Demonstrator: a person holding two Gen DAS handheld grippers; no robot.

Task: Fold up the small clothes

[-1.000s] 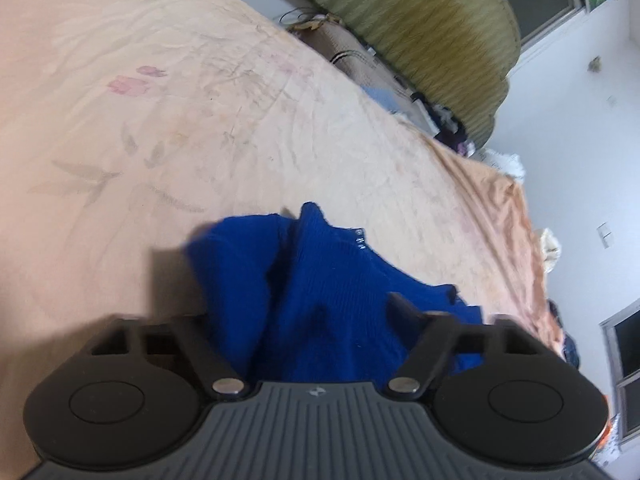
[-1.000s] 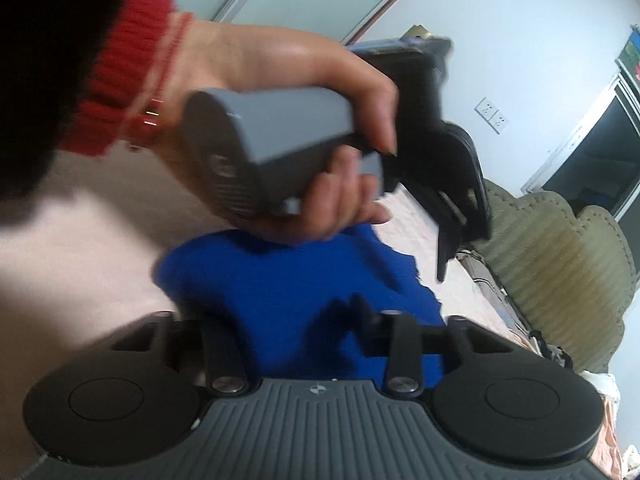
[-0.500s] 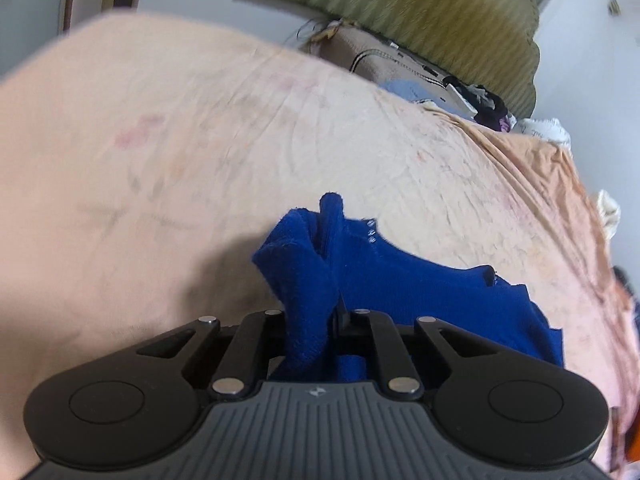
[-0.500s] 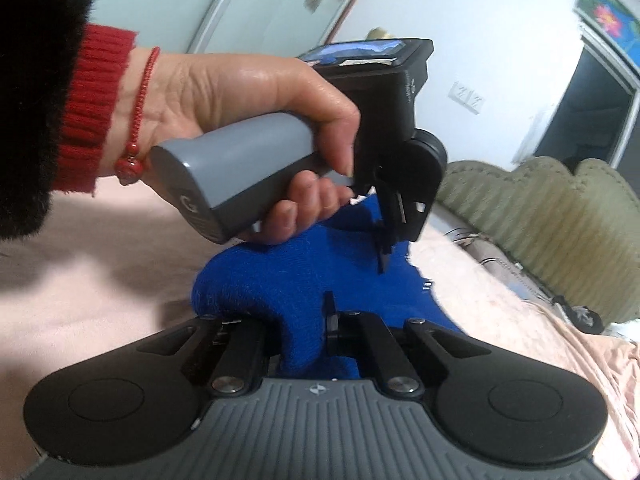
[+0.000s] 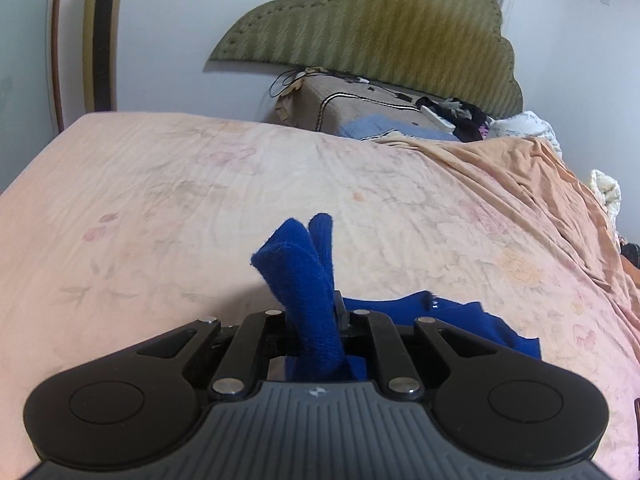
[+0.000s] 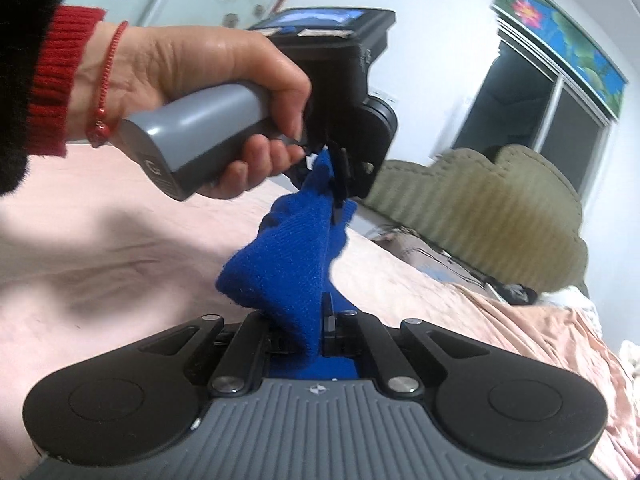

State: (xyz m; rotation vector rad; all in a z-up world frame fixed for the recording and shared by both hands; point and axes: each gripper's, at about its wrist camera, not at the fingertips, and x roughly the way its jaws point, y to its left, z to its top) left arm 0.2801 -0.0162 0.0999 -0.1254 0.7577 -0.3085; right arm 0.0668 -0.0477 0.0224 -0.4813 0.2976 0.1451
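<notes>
Both grippers (image 5: 320, 320) (image 6: 316, 320) clamped (left hand (image 6: 192, 92) gripping handle)

Wide bare peach bedsheet (image 5: 168, 200) ahead and left, cluttered pile (image 5: 420, 120) by headboard (image 5: 372, 28), rumpled blanket (image 5: 532, 184) right

A bedroom in a home. A wide bed fills most of the view, covered by a wrinkled peach bed sheet (image 5: 200, 184) printed with faded flowers. At its far end stands a padded olive-green headboard (image 5: 372, 28) with a scalloped top edge, against a pale wall. Below the headboard lies a tan pillow (image 5: 352, 108), with a heap of loose clothes (image 5: 460, 114) to its right. In the right-hand camera's view, a dark window (image 6: 532, 108) sits in the far wall under a flower-patterned valance (image 6: 560, 36).
</notes>
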